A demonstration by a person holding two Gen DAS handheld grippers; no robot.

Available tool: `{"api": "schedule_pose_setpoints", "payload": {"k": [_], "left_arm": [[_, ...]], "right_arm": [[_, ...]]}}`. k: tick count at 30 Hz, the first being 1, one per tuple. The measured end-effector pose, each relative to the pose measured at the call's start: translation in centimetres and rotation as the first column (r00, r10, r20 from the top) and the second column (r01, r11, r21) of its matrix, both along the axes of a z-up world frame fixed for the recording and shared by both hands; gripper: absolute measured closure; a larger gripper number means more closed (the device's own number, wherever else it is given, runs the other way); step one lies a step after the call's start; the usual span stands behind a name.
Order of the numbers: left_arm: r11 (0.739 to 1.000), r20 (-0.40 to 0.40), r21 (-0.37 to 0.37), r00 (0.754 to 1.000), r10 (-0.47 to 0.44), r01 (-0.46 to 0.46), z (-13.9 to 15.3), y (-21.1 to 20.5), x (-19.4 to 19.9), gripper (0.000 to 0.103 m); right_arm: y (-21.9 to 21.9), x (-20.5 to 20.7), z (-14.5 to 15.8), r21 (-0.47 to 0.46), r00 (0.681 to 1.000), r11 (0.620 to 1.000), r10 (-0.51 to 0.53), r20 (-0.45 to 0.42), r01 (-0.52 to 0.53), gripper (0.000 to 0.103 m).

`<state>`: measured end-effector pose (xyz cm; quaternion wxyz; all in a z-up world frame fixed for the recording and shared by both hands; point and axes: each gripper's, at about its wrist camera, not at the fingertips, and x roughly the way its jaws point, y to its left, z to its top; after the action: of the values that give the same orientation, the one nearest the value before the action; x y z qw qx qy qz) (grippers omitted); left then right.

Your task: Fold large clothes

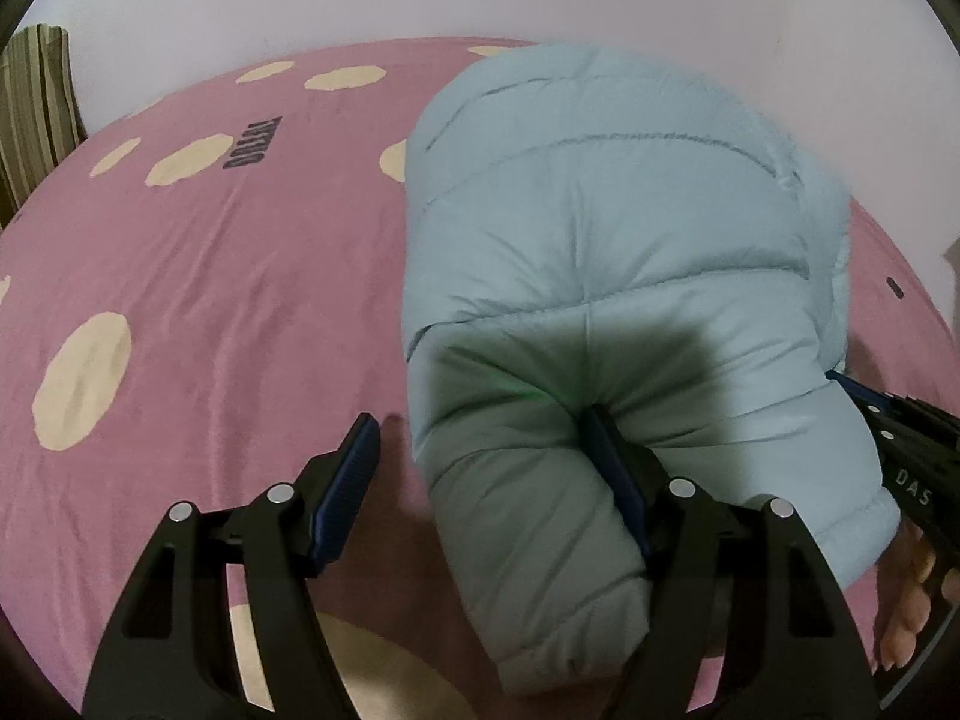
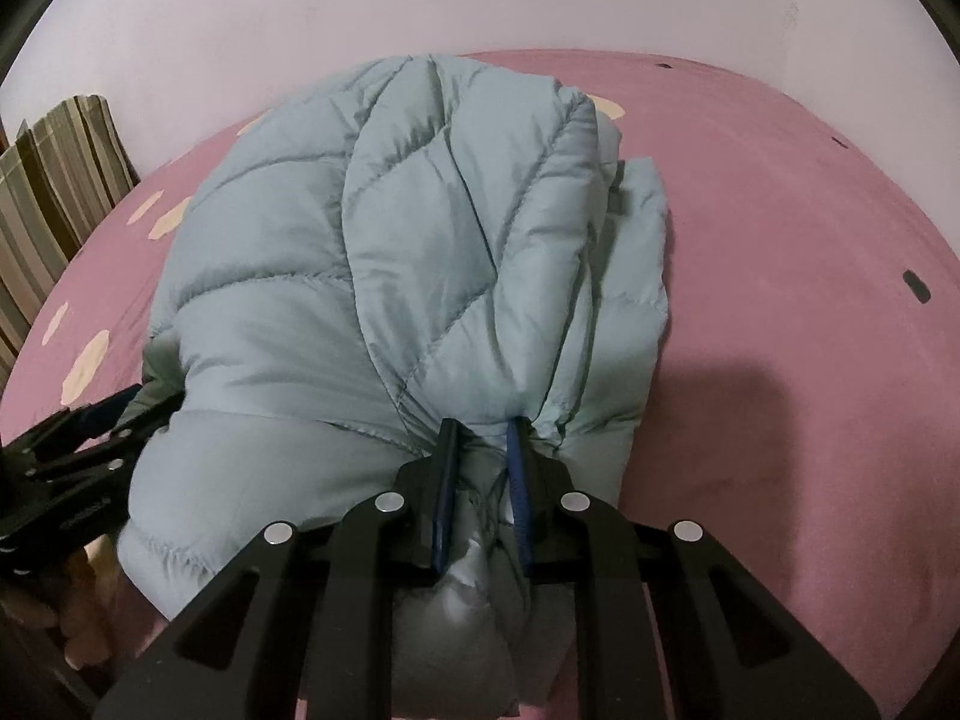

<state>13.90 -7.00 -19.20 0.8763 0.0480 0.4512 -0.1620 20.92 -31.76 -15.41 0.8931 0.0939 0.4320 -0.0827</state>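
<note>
- Two grippers work one pale blue puffer jacket point(image 1: 606, 276), which lies bunched on the pink spotted bedsheet point(image 1: 198, 276)
- We hold the left gripper point(image 1: 480, 480) spread wide: its right finger presses into the jacket's near fold, its left finger stands over bare sheet
- Our right gripper point(image 2: 483, 462) pinches a gathered fold at the jacket's near edge, fingers close together
- A striped pillow point(image 2: 54, 180) sits against the wall at far left
</note>
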Motion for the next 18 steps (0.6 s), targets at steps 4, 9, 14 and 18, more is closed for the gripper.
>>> {"api": "schedule_pose_setpoints", "payload": {"k": [4, 9, 14, 18], "left_arm": [[1.000, 0.026, 0.008, 1.000, -0.007, 0.007, 1.4, 0.2, -0.5, 0.035], [1.000, 0.064, -0.016, 0.998, 0.005, -0.004, 4.8, 1.5, -1.2, 0.035], [1.000, 0.127, -0.027, 0.992, 0.005, -0.002, 7.8, 1.9, 1.1, 0.035], [0.999, 0.122, -0.032, 0.992, -0.019, 0.023, 8.5, 0.2, 4.9, 0.035]], "right_arm": [[-0.4, -0.5, 0.5, 0.014, 1.000, 1.000, 0.000, 0.014, 0.000, 0.087], [-0.9, -1.6, 1.9, 0.037, 0.999, 0.999, -0.008, 0.039, 0.006, 0.086], [-2.2, -1.1, 5.8, 0.036, 0.991, 0.999, -0.025, 0.128, 0.021, 0.086], [-3.1, 2.0, 7.5, 0.024, 0.985, 0.999, -0.031, 0.167, 0.027, 0.086]]}}
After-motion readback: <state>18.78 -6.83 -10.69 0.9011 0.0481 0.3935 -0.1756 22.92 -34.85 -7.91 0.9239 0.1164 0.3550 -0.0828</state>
